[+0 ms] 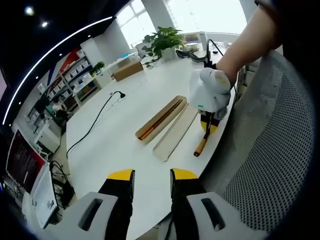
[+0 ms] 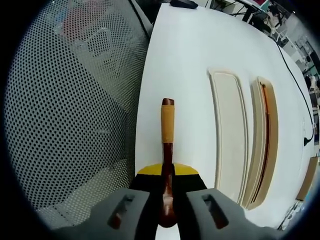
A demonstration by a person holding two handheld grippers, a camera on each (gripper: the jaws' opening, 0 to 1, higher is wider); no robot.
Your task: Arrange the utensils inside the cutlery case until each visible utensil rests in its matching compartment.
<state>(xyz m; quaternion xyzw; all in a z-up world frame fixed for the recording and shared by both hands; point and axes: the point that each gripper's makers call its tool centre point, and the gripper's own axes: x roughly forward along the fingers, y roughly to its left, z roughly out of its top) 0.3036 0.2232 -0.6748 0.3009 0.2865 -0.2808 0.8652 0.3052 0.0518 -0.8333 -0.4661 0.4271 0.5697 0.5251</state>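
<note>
The cutlery case (image 1: 161,118) lies open on the white tabletop (image 1: 115,135), and everything else can be placed from it. It is a long tan tray with rounded ends, and inside it a thin dark-and-orange stick-like utensil (image 1: 157,121) runs along its length; I cannot tell from here exactly what kind it is. Just beside the case, parallel to it and touching or nearly so, lies the pale lid (image 1: 175,132), hollow side up with nothing in it. In the right gripper view the same pair shows, the lid (image 2: 230,130) nearer the table edge and the case (image 2: 264,140) beyond it.

On the lid's far side from the case, near the rim of the tabletop, the right claw (image 1: 206,131) is clamped on a wooden-handled utensil (image 2: 167,150), brown with a yellow-orange band; its handle end points away from the claw, above the white surface. A person's hand grips that tool. The left claw (image 1: 152,177) hangs well short of the case, jaws apart, holding nothing.

A black cable (image 1: 95,120) trails across the tabletop beyond the case. A grey mesh chair back (image 1: 270,145) stands against the table edge by the held utensil. Further off are a potted plant (image 1: 162,42), bright windows and shelving.
</note>
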